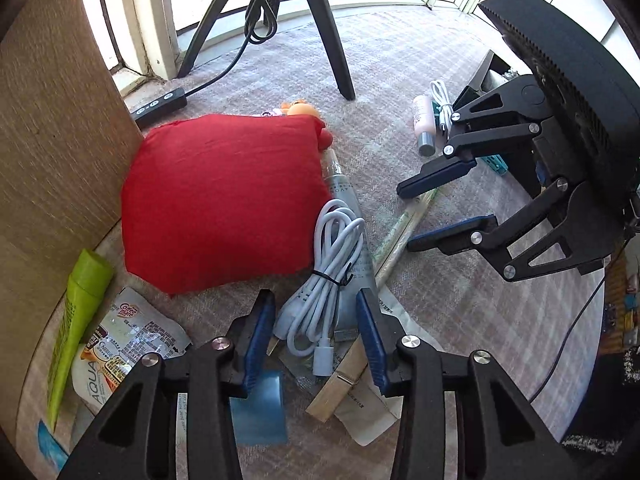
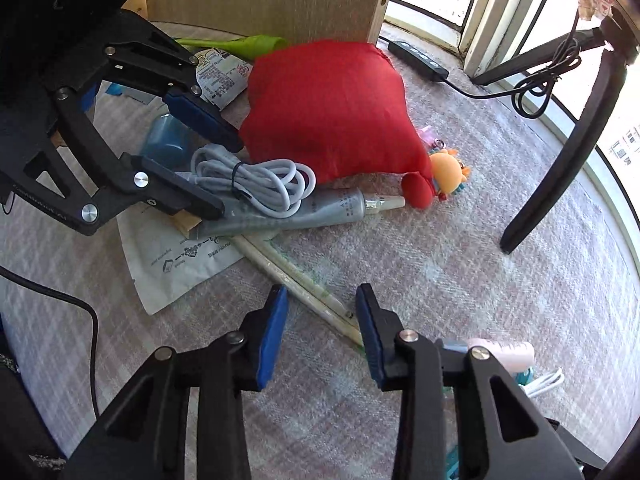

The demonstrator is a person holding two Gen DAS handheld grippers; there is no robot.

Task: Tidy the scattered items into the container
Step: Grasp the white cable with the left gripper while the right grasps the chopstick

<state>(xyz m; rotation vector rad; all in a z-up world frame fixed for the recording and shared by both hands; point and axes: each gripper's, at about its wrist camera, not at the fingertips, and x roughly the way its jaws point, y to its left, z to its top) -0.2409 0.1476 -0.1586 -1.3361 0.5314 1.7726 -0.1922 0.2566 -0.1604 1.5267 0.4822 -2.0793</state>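
The white cable (image 1: 328, 276) lies coiled on the carpet beside the red pouch (image 1: 224, 200), its long axis pointing away from me, plug end nearest. My left gripper (image 1: 316, 344) is low, fingers spread apart on both sides of the cable, gripping nothing. My right gripper (image 2: 322, 332) hovers released over the chopsticks (image 2: 304, 280).

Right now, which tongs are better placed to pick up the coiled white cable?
The left tongs: they are open with the coiled white cable between their fingers. The right tongs are open over wrapped chopsticks, apart from the cable.
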